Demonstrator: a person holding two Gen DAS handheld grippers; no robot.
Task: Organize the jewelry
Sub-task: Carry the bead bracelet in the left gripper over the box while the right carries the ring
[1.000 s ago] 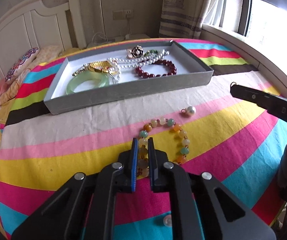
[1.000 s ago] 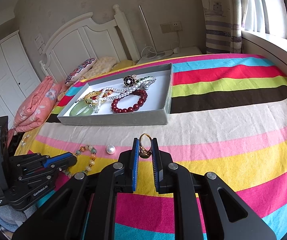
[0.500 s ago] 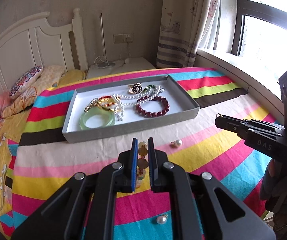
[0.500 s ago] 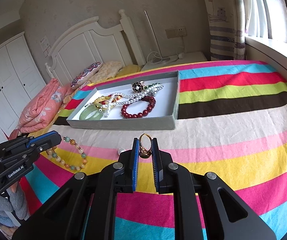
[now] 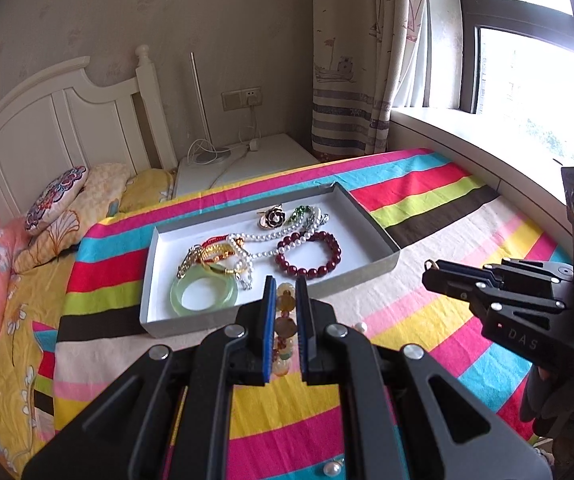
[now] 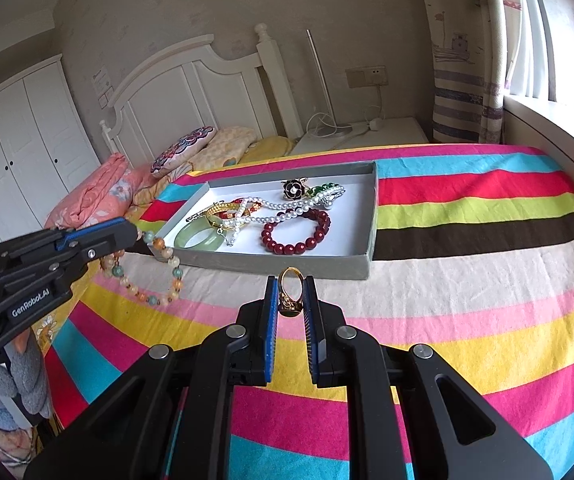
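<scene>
Here, left gripper [image 5: 285, 294] fingers pinching the hanging bead bracelet [image 6: 155, 276], right gripper [image 6: 292, 294] fingers clamping the upright gold ring [image 6: 290, 292]

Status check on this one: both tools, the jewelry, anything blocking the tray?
Left tool shut on beaded bracelet, dangling. Right tool shut on gold ring. Tray ahead, path clear. Loose pearls remain on bedspread.

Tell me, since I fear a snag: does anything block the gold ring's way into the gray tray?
Nothing visible does. The right tongs hold the gold ring above bare bedspread, short of the gray tray.
</scene>
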